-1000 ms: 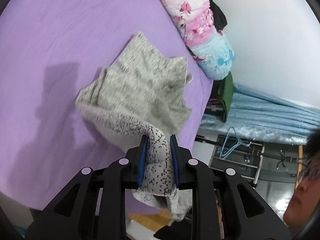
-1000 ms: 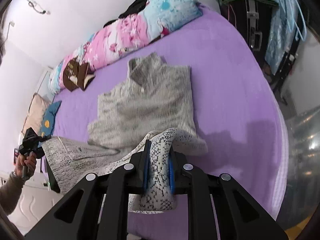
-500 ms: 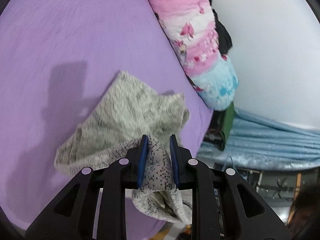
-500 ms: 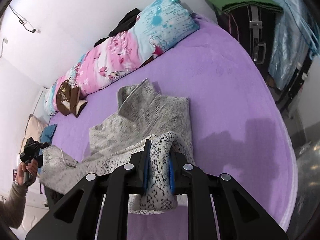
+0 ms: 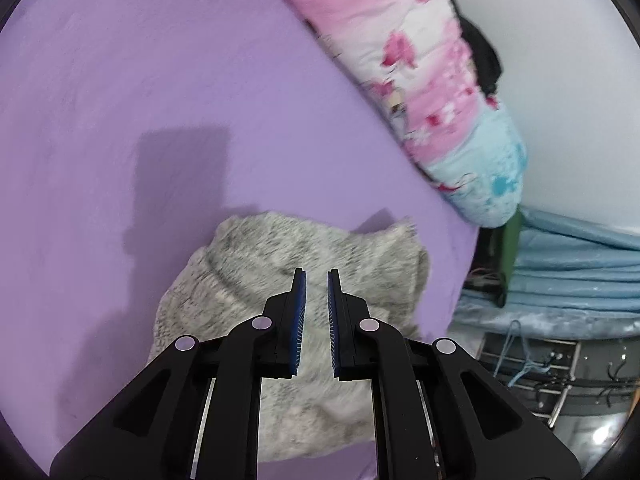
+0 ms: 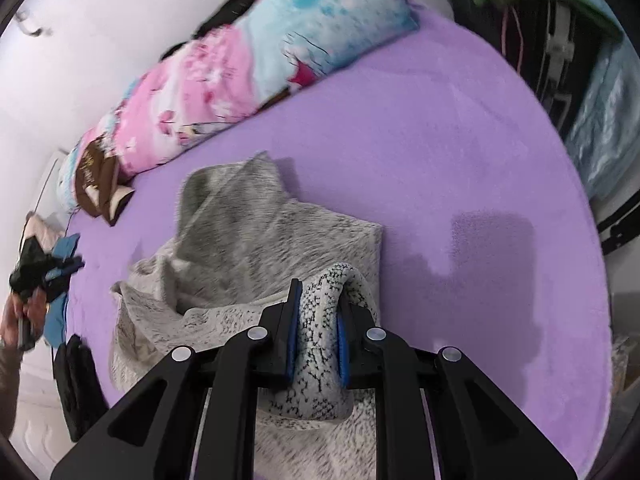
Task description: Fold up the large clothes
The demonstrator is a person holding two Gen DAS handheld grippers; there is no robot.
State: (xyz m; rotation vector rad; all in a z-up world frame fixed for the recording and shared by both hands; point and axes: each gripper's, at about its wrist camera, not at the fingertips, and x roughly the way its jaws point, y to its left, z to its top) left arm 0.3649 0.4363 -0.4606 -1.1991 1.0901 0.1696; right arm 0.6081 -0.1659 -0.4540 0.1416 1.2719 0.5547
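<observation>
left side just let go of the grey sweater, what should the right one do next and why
Probably lower and release. The right gripper is shut on a fold of the grey sweater, which is doubled over on the purple bed, while the left gripper hangs open and empty above it, so that side's hem is already down.

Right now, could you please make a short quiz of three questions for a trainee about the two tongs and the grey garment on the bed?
1. True or false: the left tongs grip the grey garment.
2. What do the right tongs hold? A) the floral quilt B) a fold of the grey garment C) nothing
3. Fill in: the garment lies on a ____ bed sheet.

Key: 1 false, their jaws stand apart with nothing between them. 2 B. 3 purple.
</observation>
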